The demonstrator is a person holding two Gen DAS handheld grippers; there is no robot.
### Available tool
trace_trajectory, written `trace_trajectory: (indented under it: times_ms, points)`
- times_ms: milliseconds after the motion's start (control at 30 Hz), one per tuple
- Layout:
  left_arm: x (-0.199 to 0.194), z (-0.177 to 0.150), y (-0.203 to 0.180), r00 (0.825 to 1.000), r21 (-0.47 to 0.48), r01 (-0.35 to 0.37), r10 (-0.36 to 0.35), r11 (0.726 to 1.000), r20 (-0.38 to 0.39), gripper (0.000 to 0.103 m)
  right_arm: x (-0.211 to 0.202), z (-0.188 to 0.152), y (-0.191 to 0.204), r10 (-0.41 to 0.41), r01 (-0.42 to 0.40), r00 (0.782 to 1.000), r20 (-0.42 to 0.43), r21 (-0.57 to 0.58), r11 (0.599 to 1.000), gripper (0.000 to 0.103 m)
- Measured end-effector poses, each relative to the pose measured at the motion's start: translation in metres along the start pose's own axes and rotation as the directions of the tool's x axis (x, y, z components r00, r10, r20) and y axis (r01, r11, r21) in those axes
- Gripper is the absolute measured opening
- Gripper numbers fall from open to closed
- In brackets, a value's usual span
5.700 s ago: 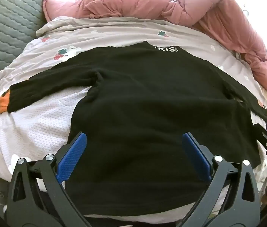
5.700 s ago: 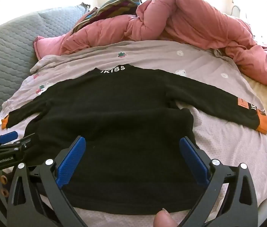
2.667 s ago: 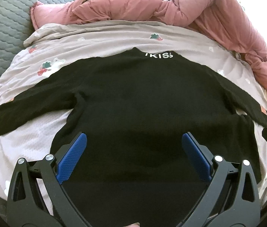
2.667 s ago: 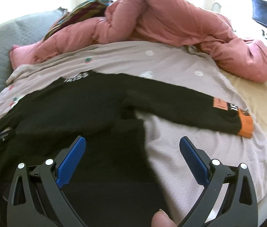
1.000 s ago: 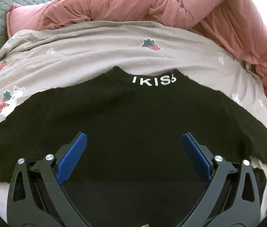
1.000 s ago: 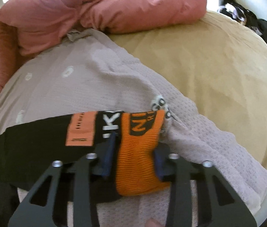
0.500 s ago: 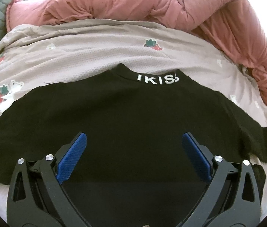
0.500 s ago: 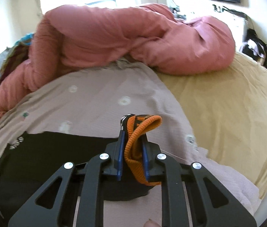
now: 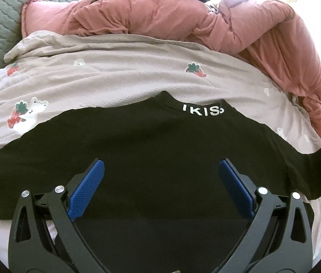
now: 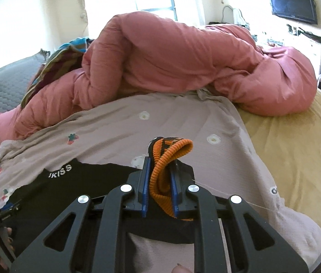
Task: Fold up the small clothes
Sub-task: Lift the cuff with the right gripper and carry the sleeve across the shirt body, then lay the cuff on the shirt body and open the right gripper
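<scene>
On the bed, right tool [image 10: 159, 186] clamps the cuff [image 10: 169, 159]; left tool [image 9: 159, 182] gapes over the top [image 9: 149, 150]. Risk: cuff slips, sleeve drags body askew.
</scene>
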State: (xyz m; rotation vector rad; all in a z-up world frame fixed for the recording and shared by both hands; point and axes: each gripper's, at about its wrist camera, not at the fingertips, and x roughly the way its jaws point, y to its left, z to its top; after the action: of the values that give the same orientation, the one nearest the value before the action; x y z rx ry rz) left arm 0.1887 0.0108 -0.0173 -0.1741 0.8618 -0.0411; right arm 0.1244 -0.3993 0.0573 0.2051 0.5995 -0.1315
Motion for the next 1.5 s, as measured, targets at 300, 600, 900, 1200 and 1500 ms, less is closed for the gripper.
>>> trace_trajectory:
  times_ms: [300,600,900,1200,1500]
  points:
    - [-0.008,0.002,0.011,1.0,-0.016,0.005,-0.004,1.0,0.015,0.095,-0.002,0.01,0.052,0.088,-0.087,0.996,0.007,-0.076,0.993,0.014]
    - [-0.009,0.003,0.025,1.0,-0.052,0.011,-0.011,0.999,0.003,0.095,0.013,0.002,0.128,0.242,-0.248,0.968,-0.061,-0.12,0.961,0.014]
    - [-0.006,0.004,0.043,0.999,-0.092,0.032,-0.034,0.995,-0.019,0.095,0.032,-0.014,0.191,0.357,-0.37,0.925,-0.132,-0.097,0.924,0.015]
    - [0.009,-0.001,0.054,0.979,-0.162,0.174,-0.188,0.971,-0.073,0.095,0.042,-0.027,0.217,0.418,-0.438,0.888,-0.191,-0.079,0.895,0.019]
    - [0.011,-0.003,0.062,0.959,-0.218,0.266,-0.281,0.939,-0.04,0.095,0.047,-0.036,0.2,0.358,-0.383,0.915,-0.188,-0.117,0.916,0.037]
